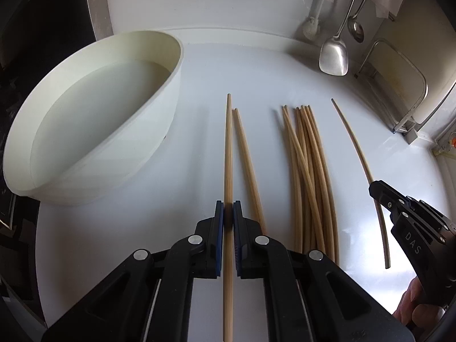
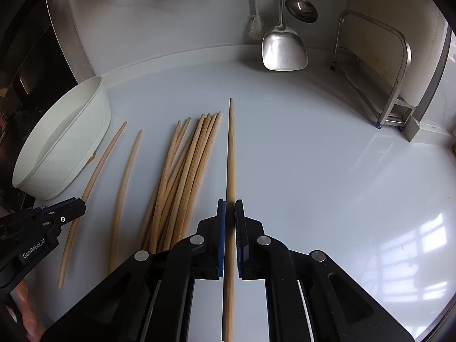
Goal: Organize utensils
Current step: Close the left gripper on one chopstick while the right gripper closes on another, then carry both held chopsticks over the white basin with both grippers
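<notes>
My left gripper (image 1: 228,203) is shut on a single wooden chopstick (image 1: 228,142), which runs straight between the blue pads and points away from me. Another chopstick (image 1: 248,165) lies just right of it on the white counter, and a bundle of several chopsticks (image 1: 307,171) lies further right. A white bowl (image 1: 159,131) stands to the left. My right gripper (image 2: 230,206) is shut on its own chopstick (image 2: 230,148), right of the bundle (image 2: 182,171). Each gripper also shows in the other's view: the right gripper (image 1: 376,189), and the left gripper (image 2: 79,205) near the bowl (image 2: 71,165).
A steel spatula (image 2: 285,51) and a ladle (image 2: 302,8) hang against the back wall, with a brush beside them. A metal rack (image 2: 393,85) stands at the back right corner. A dark appliance lies beyond the bowl on the left.
</notes>
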A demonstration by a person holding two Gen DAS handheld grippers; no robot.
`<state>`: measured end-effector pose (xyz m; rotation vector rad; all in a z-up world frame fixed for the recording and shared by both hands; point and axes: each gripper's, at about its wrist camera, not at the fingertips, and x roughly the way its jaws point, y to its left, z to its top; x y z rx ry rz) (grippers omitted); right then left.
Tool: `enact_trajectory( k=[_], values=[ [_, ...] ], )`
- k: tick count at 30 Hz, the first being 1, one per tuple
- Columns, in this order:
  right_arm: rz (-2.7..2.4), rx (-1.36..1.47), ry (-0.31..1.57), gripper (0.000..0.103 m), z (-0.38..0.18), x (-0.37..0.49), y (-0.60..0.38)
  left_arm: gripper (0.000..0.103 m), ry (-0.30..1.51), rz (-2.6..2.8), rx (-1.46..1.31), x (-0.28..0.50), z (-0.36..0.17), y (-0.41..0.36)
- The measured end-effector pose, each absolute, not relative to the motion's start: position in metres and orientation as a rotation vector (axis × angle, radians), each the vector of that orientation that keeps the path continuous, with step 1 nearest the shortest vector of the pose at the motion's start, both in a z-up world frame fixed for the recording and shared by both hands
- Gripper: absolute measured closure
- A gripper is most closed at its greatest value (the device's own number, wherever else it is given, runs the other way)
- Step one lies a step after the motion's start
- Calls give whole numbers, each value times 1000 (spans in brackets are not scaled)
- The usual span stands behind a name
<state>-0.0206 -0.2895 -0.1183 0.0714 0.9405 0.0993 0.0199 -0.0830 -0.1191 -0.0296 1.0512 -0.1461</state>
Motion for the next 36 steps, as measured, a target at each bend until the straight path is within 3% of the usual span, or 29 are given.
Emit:
enact_trajectory(
  k=[9,16,27,36],
  values=[
    [120,80,885,97,-56,-22,-267,96,950,-188,-49,31,-44,-58],
    [228,66,844,97,-21,2,-197,96,903,-111,-61,52,-11,15],
    [380,29,951,97,-44,57,-59,96,987,-64,-17,97,-37,113],
    [337,22,1075,97,-77,90,-17,96,1077,-104,31,133,-73,130]
  ],
)
